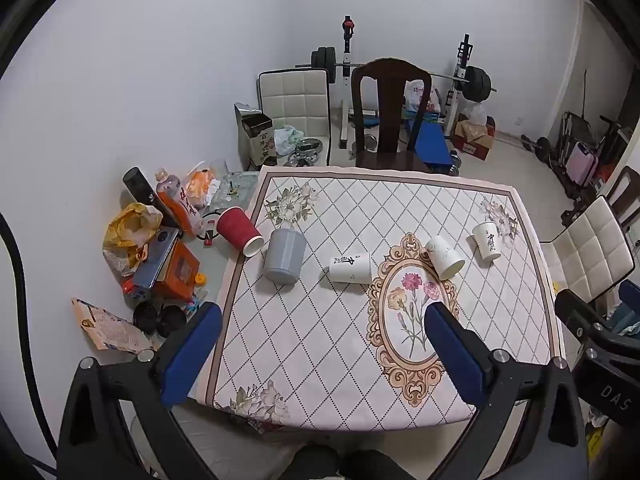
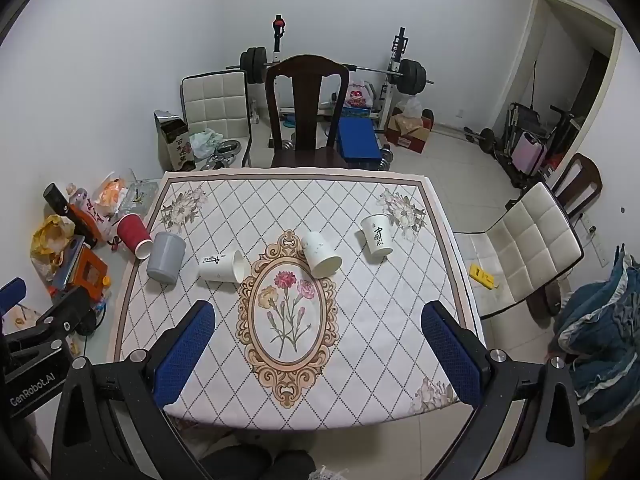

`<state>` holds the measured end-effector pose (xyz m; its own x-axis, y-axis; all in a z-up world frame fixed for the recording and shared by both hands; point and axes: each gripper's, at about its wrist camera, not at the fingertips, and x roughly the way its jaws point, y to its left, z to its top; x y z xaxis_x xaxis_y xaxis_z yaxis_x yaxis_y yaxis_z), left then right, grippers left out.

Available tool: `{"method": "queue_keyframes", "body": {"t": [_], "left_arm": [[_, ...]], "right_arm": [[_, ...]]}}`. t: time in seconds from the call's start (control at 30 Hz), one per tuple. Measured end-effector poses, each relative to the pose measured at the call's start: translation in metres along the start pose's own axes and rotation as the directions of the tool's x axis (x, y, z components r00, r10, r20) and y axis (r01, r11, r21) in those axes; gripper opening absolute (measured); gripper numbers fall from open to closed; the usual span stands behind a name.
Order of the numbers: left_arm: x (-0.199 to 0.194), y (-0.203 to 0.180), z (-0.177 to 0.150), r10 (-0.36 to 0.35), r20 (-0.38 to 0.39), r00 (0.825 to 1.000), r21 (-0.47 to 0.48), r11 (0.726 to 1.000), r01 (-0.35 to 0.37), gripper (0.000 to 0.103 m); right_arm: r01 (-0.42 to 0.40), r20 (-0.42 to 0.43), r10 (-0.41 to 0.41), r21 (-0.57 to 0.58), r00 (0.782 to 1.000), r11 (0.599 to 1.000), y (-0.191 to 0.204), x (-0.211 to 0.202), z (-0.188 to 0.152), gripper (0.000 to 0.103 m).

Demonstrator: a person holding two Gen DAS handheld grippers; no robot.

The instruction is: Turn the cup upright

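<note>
Five cups (image 1: 350, 268) lay tipped across the cloth (image 1: 320, 352), well beyond both tools, left gripper (image 1: 324, 344) wide open and empty, right gripper (image 2: 318, 344) likewise.

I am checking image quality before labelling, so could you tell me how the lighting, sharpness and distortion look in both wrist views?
Left wrist view: even, soft indoor light, only faint shadows under the grey cup; strong fisheye bending of the tablecloth edges, dark vignette corners. Right wrist view: same flat light, no glare on the white cups, such as the printed one; sharp centre, the open right gripper slightly soft.
</note>
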<state>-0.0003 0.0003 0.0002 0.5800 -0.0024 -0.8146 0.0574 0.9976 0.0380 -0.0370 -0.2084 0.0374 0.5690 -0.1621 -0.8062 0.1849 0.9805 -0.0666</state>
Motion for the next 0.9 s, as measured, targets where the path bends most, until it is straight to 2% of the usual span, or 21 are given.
{"method": "queue_keyframes", "body": {"t": [0.9], "left_arm": [[0.0007,-0.0001,-0.0001,0.003,0.002,1.0,0.001,1.0,-0.003,0.103]], "right_arm": [[-0.006,-0.017,0.006,0.003,1.0,1.0,0.0018,0.0059,-0.0019,0.103]]}}
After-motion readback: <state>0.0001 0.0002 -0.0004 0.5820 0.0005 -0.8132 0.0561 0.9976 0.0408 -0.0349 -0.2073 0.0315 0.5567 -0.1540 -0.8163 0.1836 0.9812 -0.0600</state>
